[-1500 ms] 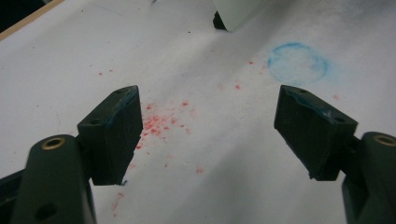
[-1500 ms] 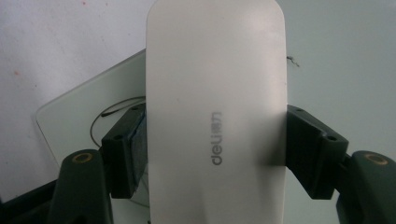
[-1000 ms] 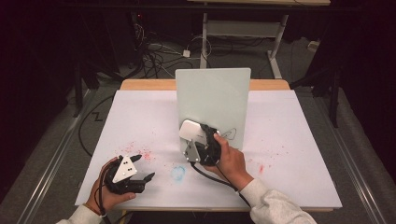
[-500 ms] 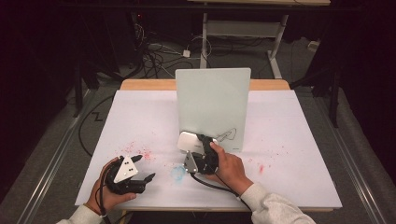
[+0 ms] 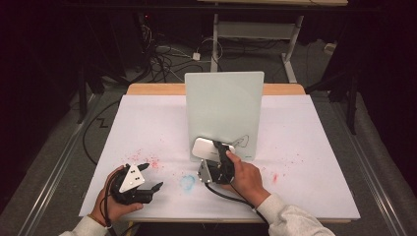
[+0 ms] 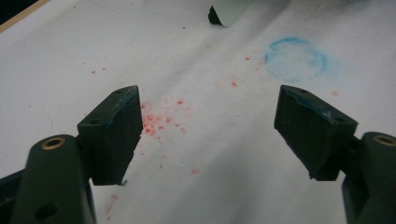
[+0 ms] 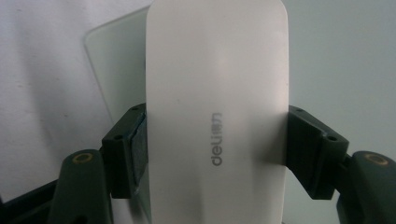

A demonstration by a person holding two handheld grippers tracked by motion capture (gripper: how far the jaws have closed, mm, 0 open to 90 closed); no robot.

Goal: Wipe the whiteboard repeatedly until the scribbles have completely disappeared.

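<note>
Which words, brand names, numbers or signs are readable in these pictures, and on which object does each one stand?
"deli": grey brand lettering on the white eraser that the right gripper clamps; seen along the gripper, it runs lengthwise up the eraser's body.
The dark scribble on the upright whiteboard, in the high view, is a drawn line, not readable text.
No other text is legible.

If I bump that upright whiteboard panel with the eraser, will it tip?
Possibly. The whiteboard panel stands tall and thin on a small foot, so it looks top-heavy. It seems rigid, so it should topple rather than flex. The eraser looks smooth and may slip in the right gripper.
</note>
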